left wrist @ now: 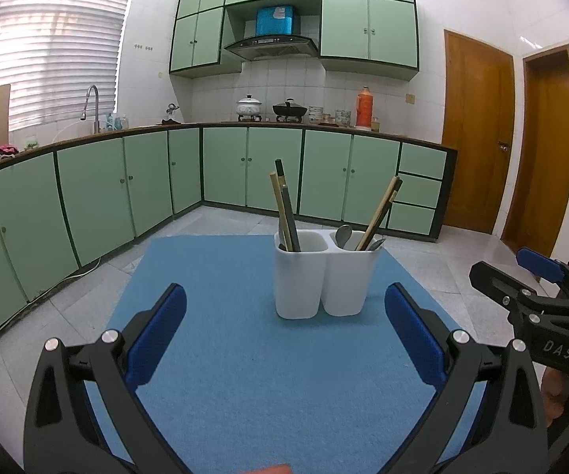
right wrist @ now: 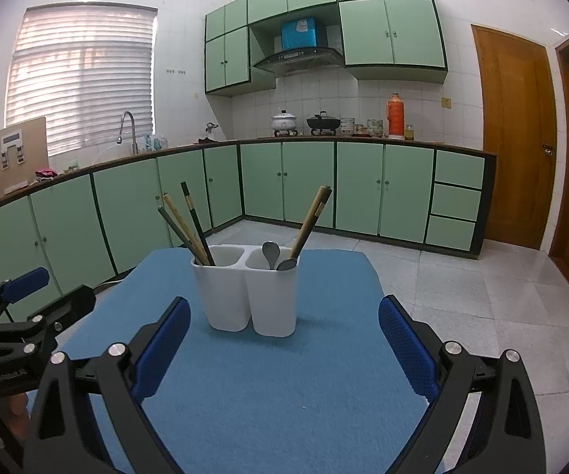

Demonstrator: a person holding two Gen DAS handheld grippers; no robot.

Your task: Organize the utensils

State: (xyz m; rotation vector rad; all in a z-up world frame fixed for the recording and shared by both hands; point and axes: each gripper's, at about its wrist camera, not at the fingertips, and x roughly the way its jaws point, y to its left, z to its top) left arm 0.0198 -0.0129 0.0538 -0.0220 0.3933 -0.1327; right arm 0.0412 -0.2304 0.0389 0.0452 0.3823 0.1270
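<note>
A white plastic two-compartment utensil holder (right wrist: 250, 290) stands upright on a blue felt mat (right wrist: 264, 391), and every utensil in view already sits inside it: dark and tan chopsticks (right wrist: 189, 225) lean in its left cup, while two metal spoons (right wrist: 274, 256) and more tan chopsticks (right wrist: 310, 219) share its right cup, so the sorting may be finished or may still be mixed. The left gripper (left wrist: 284, 328) and the right gripper (right wrist: 284, 335) both hover near the holder with jaws spread wide, holding nothing. The holder looks light and top-heavy, so the long leaning chopsticks are the hazard: a finger brushing their tips could tip the holder or flick a stick onto the mat. The two grippers, close side by side, could also collide.
</note>
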